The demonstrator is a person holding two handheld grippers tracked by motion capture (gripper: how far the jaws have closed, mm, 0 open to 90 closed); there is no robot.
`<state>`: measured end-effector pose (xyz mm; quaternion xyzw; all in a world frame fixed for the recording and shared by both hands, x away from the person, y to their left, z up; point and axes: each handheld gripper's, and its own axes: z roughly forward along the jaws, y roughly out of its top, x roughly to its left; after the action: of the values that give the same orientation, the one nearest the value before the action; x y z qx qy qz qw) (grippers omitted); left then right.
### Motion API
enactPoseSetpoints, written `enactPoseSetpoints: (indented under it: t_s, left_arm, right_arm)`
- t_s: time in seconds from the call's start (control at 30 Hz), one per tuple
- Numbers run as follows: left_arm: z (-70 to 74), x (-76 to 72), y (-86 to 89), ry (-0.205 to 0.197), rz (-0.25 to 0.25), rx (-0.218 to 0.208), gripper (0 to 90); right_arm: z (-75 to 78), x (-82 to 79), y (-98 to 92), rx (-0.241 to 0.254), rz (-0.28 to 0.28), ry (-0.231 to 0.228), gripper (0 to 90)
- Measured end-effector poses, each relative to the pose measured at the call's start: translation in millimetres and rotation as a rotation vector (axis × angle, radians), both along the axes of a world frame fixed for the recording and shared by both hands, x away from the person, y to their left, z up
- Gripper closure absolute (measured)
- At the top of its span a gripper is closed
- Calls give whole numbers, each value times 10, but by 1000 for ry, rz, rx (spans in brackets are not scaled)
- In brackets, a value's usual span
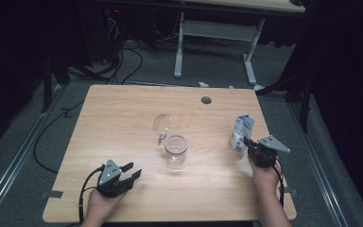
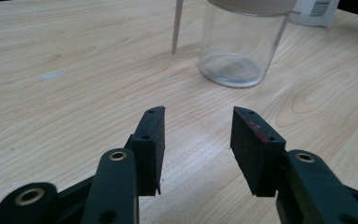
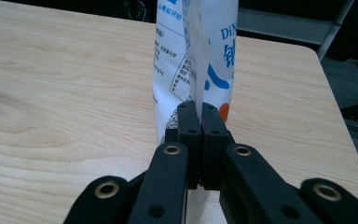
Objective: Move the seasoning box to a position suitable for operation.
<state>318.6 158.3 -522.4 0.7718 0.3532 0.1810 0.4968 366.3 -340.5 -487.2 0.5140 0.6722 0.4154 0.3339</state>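
right gripper (image 3: pixel 200 114) has its jaws pinched tight on the back seam fin of a white and blue pouch (image 3: pixel 193 56), which stands upright near the right edge of the wooden table (image 1: pixel 123 118). in the high view the right gripper (image 1: pixel 251 144) sits just behind the pouch (image 1: pixel 241 134), held by the person's right hand (image 1: pixel 264 177).

left gripper (image 2: pixel 198 135) is apart by a fair gap with nothing between the pads, hovering low over bare table (front left area); in the high view the left gripper (image 1: pixel 131 171) points toward a clear glass jar (image 1: pixel 176 150) near mid table. a second clear glass vessel (image 1: pixel 161 125) is tipped just behind the jar, and what it is stays hard to make out.

hidden or cut: the jar's top (image 2: pixel 242 42) is cropped in the left gripper view, and a thin stick (image 2: pixel 177 28) beside it runs off the frame. the pouch top is cut in the right gripper view.

writing: "DiN" in blue on the pouch, plus chinese print too small to read; a barcode shows in the left gripper view.
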Motion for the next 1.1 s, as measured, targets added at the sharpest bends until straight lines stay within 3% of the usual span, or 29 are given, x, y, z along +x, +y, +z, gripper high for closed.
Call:
enactPoseSetpoints:
  t_s: [0.3,0.77,1.1]
  left_arm:
    - [0,-5,11,-9,-5,-20,532]
    - [19,-13,-16,-18,-15,-38,521]
    - [168,15,-233,-20,-50,-72,519]
  right_arm:
    - [88,-27,35,-31,26,22,897]
    - [249,-128,110,-42,82,37,900]
    - [355,-164,157,-15,120,63,900]
